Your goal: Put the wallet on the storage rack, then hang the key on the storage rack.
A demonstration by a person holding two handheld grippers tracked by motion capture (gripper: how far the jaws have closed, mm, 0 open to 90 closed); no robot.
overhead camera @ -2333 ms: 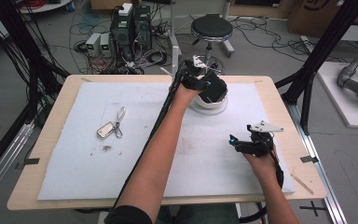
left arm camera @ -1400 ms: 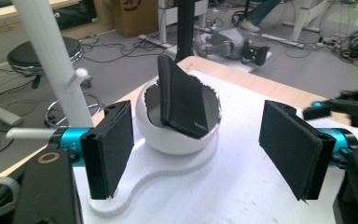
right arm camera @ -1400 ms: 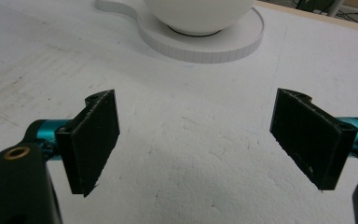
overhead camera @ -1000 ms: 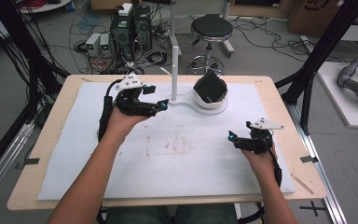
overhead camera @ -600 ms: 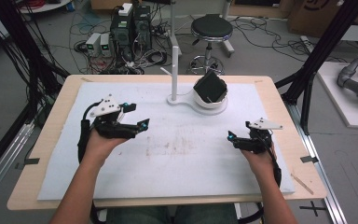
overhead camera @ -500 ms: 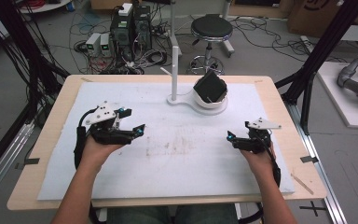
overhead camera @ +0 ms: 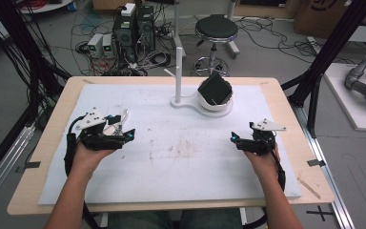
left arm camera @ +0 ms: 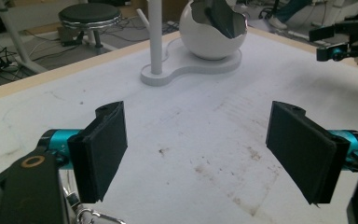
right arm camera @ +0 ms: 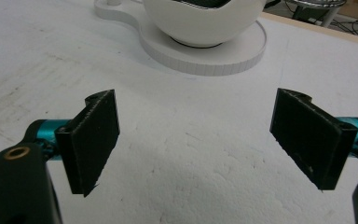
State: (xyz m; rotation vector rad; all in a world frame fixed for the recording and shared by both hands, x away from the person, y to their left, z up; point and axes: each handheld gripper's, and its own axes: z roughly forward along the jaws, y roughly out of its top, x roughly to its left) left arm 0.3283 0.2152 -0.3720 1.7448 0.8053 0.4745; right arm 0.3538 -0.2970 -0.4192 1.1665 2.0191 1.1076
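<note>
The person's two forearms come in at the near edge of the bench [overhead camera: 47,157], one hand on each gripper. The left hand [overhead camera: 86,156] holds the left gripper [overhead camera: 126,135] over the left part of the white sheet [overhead camera: 171,176] that covers the bench top. Its jaws stand wide apart with nothing between them, and in the left gripper view only stained sheet lies in the gap. A small metal object [overhead camera: 116,121], seemingly keys or scissors on a ring, lies on the sheet just beside and partly under this gripper; what it is cannot be told for sure.

The right hand [overhead camera: 262,157] holds the right gripper [overhead camera: 233,140] over the right part of the sheet, well apart from the left one. Its jaws are also spread wide and empty, pointing toward the middle of the bench.

Farther back, near the far edge, stands a white stand [overhead camera: 190,102] with an upright post [overhead camera: 178,67] and a round white bowl [overhead camera: 214,102]; a dark boxy object [overhead camera: 215,88] sits tilted in the bowl.

Beyond the bench, on the floor, stand a round stool [overhead camera: 216,28] and computer boxes [overhead camera: 133,24] among loose cables.
</note>
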